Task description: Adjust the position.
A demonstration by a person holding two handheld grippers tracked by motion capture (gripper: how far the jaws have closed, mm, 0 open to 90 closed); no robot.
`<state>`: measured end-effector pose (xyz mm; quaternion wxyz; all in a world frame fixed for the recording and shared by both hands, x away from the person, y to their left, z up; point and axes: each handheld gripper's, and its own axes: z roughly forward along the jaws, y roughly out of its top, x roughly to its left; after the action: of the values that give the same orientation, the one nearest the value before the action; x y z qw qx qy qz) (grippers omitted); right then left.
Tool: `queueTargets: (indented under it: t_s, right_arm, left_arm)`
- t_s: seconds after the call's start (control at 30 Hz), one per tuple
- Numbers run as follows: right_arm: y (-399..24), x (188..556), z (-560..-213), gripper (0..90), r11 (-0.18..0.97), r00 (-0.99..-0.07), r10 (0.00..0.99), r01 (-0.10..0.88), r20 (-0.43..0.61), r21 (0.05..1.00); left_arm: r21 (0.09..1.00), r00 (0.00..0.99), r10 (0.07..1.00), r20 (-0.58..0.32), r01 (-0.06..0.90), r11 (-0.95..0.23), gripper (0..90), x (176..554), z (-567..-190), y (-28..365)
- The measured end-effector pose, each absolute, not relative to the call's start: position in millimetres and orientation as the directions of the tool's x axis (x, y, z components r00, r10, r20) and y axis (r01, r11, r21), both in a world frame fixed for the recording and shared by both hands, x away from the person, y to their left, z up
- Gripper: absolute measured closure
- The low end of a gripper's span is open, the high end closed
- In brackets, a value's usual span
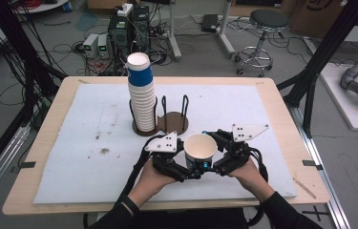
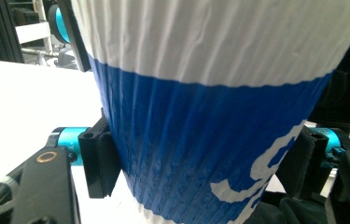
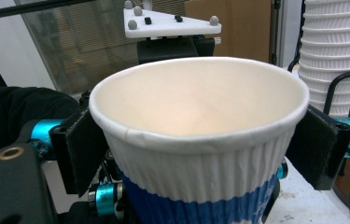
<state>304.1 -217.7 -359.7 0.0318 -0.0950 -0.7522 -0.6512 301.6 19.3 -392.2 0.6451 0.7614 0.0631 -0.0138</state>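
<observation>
Cup [image 2: 210, 116] rim and base cut off in left gripper view; lettering partly cropped.

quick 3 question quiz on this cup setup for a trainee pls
1. True or false: the single cup lies on its side.
2. Which band of that cup do the left gripper pads press? A white, B blue.
3. In the high view, which side of the wire holder carries the cup stack?
Key: 1 false, it stands mouth up. 2 B. 3 the left side.
</observation>
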Motion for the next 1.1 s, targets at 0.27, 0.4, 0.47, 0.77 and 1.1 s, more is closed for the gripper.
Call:
queueTargets:
  t_s: [0.27,0.4,0.47,0.77,1.1]
  right_arm:
    - [-219.1,303.4,-358.6,19.0,0.131,-0.983,0.107,0.165,0.152,0.977]
    - [-220.2,303.4,-358.1,19.1,0.132,-0.983,0.116,0.158,0.143,0.979]
    - [-221.2,303.9,-357.8,19.2,0.130,-0.983,0.123,0.151,0.135,0.980]
    - [-231.2,307.5,-355.8,19.4,0.121,-0.978,0.170,0.141,0.119,0.983]
    - [-239.7,310.8,-355.5,19.4,0.121,-0.971,0.208,0.144,0.117,0.982]
  left_arm:
    - [0.982,0.991,0.082,-0.103,0.114,-0.150,26.5,302.0,-391.8,21.1]
    - [0.983,0.989,0.108,-0.103,0.118,-0.138,19.2,302.1,-390.4,23.1]
    - [0.984,0.988,0.114,-0.100,0.116,-0.138,18.2,302.5,-389.5,25.0]
    - [0.985,0.981,0.174,-0.086,0.110,-0.134,15.6,304.4,-382.2,47.6]
    - [0.991,0.961,0.270,-0.056,0.087,-0.103,15.4,304.0,-372.6,84.0]
